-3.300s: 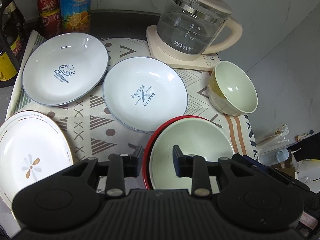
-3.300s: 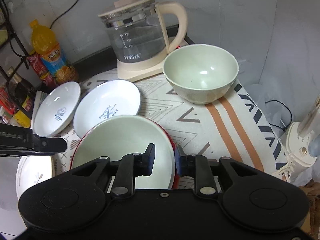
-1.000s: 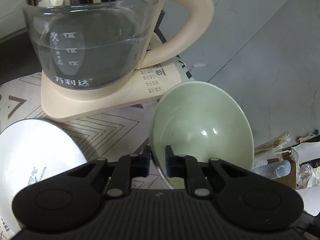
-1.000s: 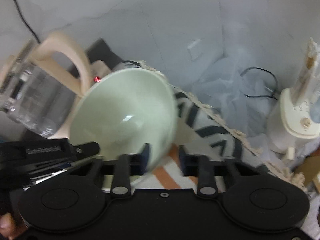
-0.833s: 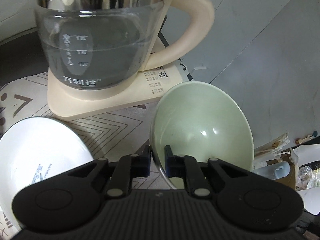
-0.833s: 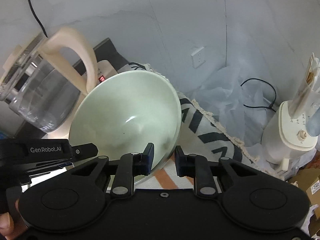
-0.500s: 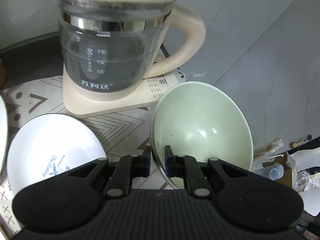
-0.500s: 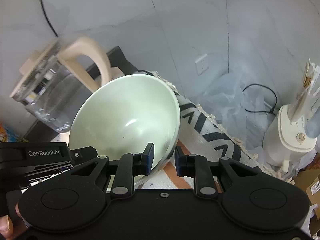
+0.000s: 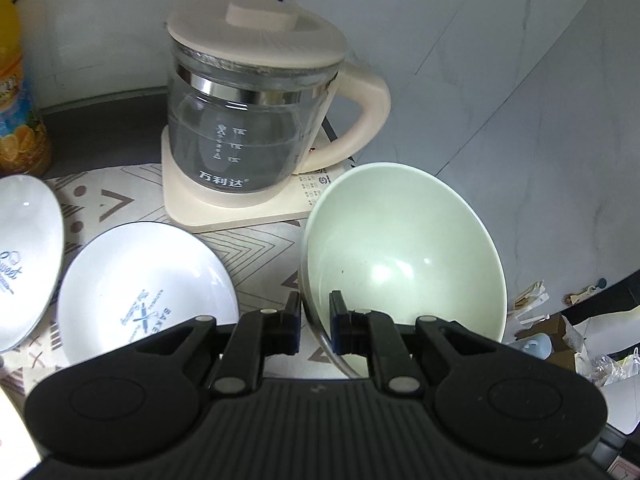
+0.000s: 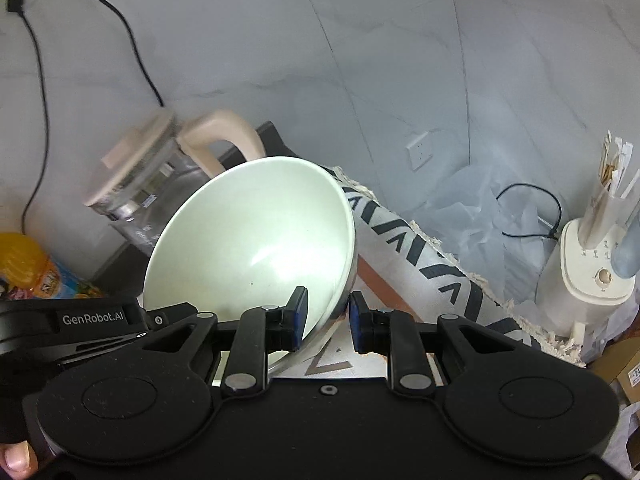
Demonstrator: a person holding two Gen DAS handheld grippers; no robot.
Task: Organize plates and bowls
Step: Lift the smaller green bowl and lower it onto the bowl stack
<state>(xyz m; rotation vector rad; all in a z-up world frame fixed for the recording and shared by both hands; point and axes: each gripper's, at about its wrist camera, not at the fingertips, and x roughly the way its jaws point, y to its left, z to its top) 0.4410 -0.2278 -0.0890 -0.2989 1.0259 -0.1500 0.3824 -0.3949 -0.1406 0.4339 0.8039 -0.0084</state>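
- Now the green bowl is off the patterned cloth, tilted, and farther back from the glass kettle than a second ago; both grippers carry it
- left gripper: jaws nearly closed, pinching the bowl's near-left rim
- right gripper: jaws narrowly parted around the opposite rim; firm contact looks likely but is unclear
- two white plates lie on the cloth to the left; probably the bowl is headed toward a stack there
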